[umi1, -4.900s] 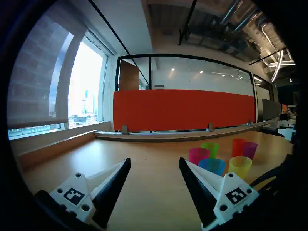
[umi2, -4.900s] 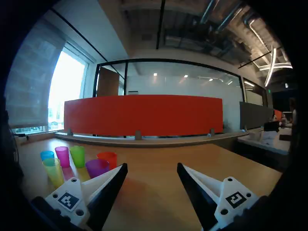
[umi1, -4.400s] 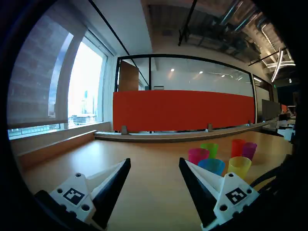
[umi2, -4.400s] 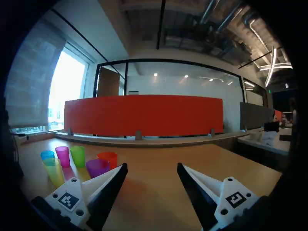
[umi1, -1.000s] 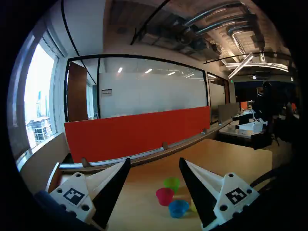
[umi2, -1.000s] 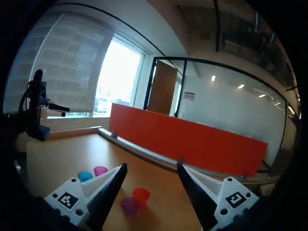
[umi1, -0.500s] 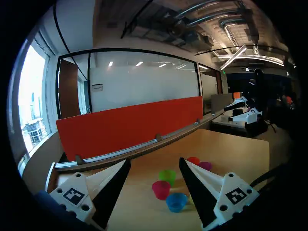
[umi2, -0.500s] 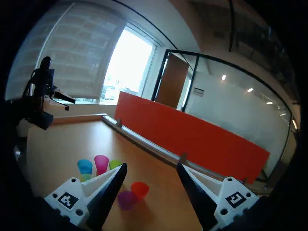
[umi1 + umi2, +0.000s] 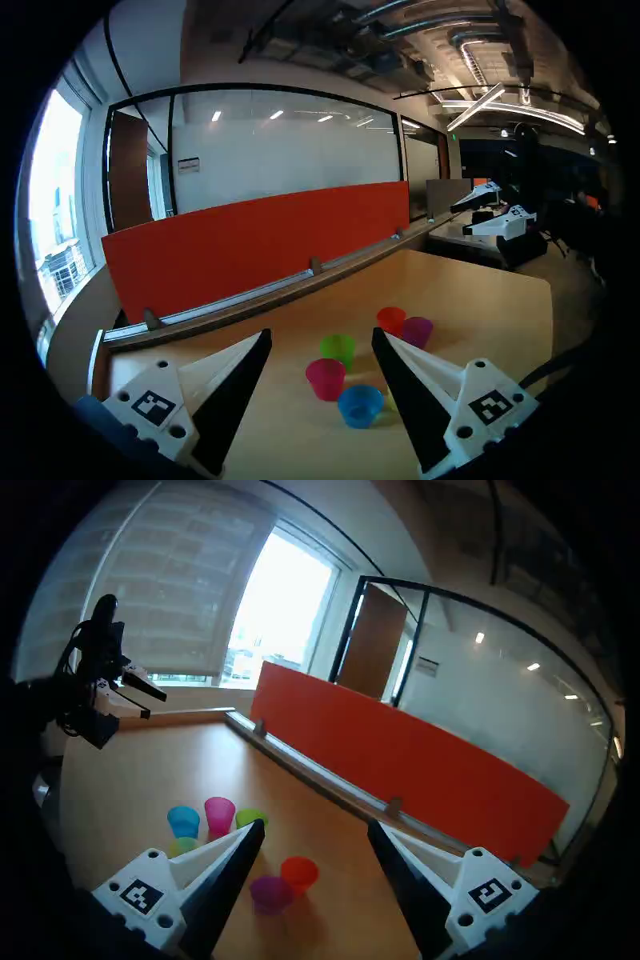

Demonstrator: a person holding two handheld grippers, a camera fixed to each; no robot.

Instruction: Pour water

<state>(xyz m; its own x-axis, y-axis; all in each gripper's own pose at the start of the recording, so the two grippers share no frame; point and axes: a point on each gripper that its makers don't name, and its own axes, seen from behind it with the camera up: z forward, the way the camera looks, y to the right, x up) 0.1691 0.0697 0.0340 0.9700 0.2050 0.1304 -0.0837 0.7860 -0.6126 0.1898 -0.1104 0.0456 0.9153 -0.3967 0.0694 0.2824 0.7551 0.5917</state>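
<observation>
Several coloured plastic cups stand in a cluster on the wooden table. The left gripper view looks down on a pink cup, a blue cup, a green cup, a red cup and a purple cup. My left gripper hangs open and empty above them. The right gripper view has the blue cup, pink cup, green cup, yellow cup, red cup and purple cup. My right gripper is open and empty, held high over the cups.
An orange-red divider panel runs along the table's far side, with a glass wall behind it. A bright window is on one side. Each view catches the other gripper farther off: the right gripper, the left gripper.
Both grippers have risen from table level to well above it and turned toward the cup cluster. Over the last second the cups drifted up between the fingers in both views.
</observation>
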